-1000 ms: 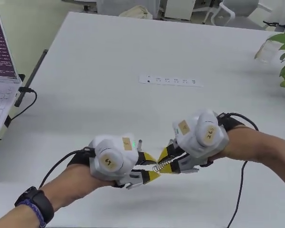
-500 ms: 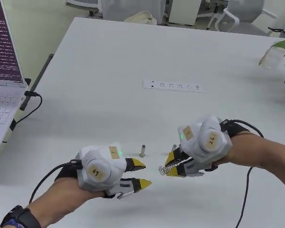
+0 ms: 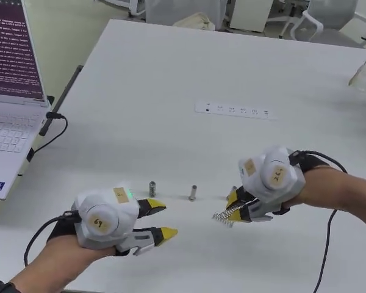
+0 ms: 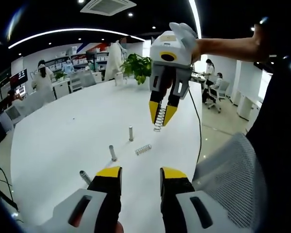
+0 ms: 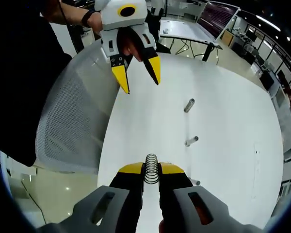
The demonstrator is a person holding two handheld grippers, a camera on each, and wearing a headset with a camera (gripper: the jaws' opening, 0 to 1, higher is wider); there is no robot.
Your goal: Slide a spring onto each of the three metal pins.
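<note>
Pinches a spring between the yellow tips of the right claw, coil poking out past them, just above the white surface. Holds the left claw spread wide with nothing in it, low over the surface near its front edge, well apart from the right one. Shows three metal pins in a row between and just beyond the two claws: left pin upright with what looks like a coil around it, middle pin bare, right pin half hidden behind the right claw. Shows, in the left gripper view, a second spring lying loose on the surface beside the row. Has a power strip farther back and a laptop open at the left edge.
</note>
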